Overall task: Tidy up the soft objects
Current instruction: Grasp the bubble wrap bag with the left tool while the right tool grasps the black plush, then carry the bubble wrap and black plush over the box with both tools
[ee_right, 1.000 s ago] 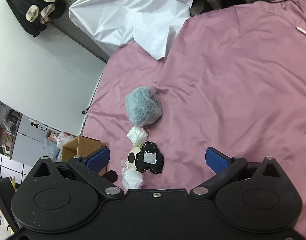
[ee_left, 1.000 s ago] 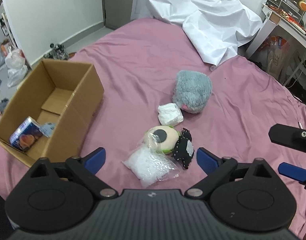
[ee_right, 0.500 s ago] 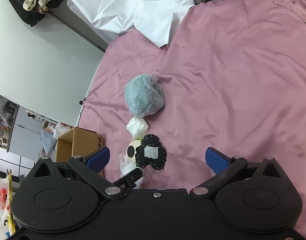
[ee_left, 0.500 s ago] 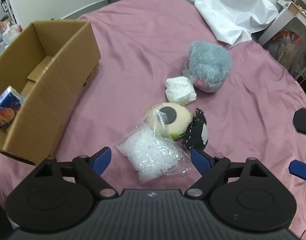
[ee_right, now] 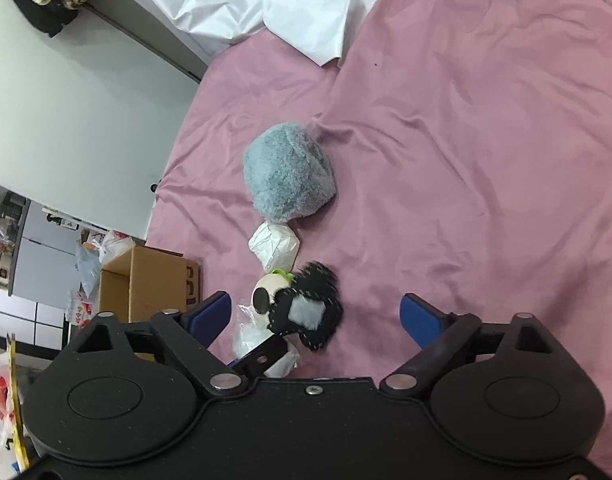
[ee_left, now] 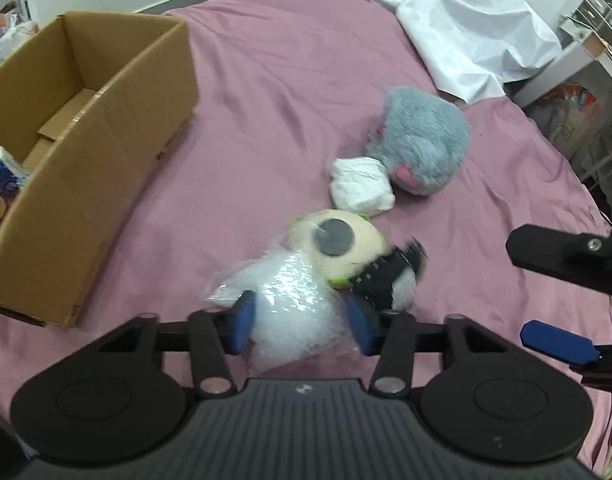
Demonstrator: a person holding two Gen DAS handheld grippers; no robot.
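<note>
In the left wrist view, the left gripper point(ee_left: 302, 326) sits at the bottom centre, its jaws just closed in and now pinching the clear bag point(ee_left: 290, 304) of white filling, which bulges between the blue pads. Just beyond it, touching, lie a cream plush point(ee_left: 338, 246) with a grey disc eye and green trim, and at its right a blurred black plush point(ee_left: 390, 280). Farther up lie a white wad point(ee_left: 360, 186) and, against it, a grey furry plush point(ee_left: 422, 144) with a pink patch. These form a line up the pink bedspread point(ee_left: 286, 80), with bare cloth on both sides. The box point(ee_left: 106, 128) stands open at left, well apart from the line, a blue packet point(ee_left: 2, 176) inside. A white sheet point(ee_left: 458, 20) covers the upper right.

In the right wrist view, the right gripper point(ee_right: 316, 316) at bottom centre stands wide, jaws lately narrowing a little, nothing pressed; the black plush lies between the pads. Open bedspread fills the right half; the bed edge runs along the left.
</note>
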